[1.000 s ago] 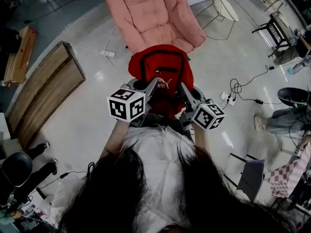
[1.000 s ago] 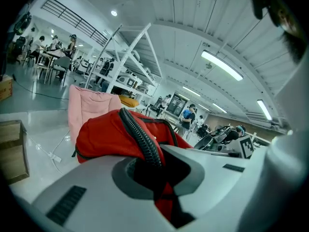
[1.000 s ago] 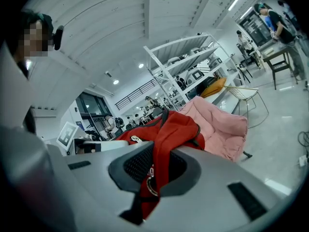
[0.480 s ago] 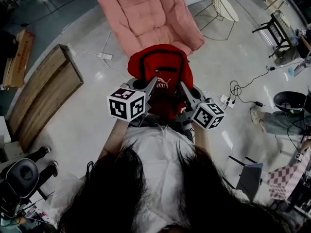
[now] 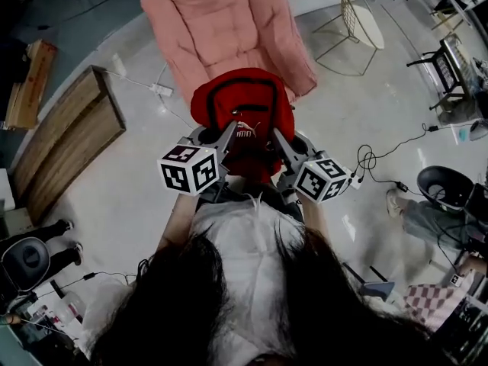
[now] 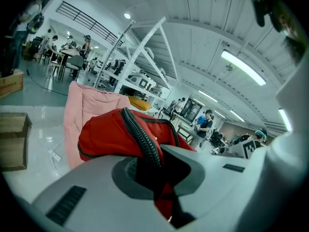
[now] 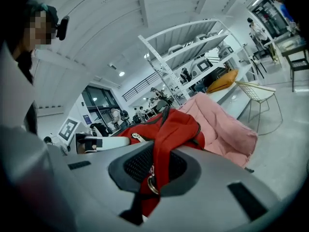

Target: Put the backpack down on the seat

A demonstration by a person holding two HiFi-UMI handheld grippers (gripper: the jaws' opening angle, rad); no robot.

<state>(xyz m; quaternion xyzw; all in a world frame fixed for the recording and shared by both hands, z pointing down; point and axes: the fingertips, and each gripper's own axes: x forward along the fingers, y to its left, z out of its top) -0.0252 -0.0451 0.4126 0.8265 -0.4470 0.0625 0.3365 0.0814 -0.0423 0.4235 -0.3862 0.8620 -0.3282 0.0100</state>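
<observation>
Backpack (image 5: 242, 101), red with black trim, hangs by straps (image 7: 158, 149) clamped in left tool (image 5: 231, 129) and right tool (image 5: 276, 135).

The backpack (image 5: 242, 101) is matt red woven cloth. The seat (image 5: 221, 29) is soft quilted pink fabric. The left gripper (image 5: 232, 128) and right gripper (image 5: 276, 136) are smooth matt grey plastic. The floor (image 5: 358, 113) is glossy, perhaps polished concrete. The box (image 5: 69, 136) is bare wood.

a big open lab hall: tall white racks (image 6: 141, 52), ceiling strip lights (image 6: 244, 67), power cables (image 5: 372, 155) trailing over polished floor (image 5: 343, 105), people (image 6: 86, 43) at far tables.
</observation>
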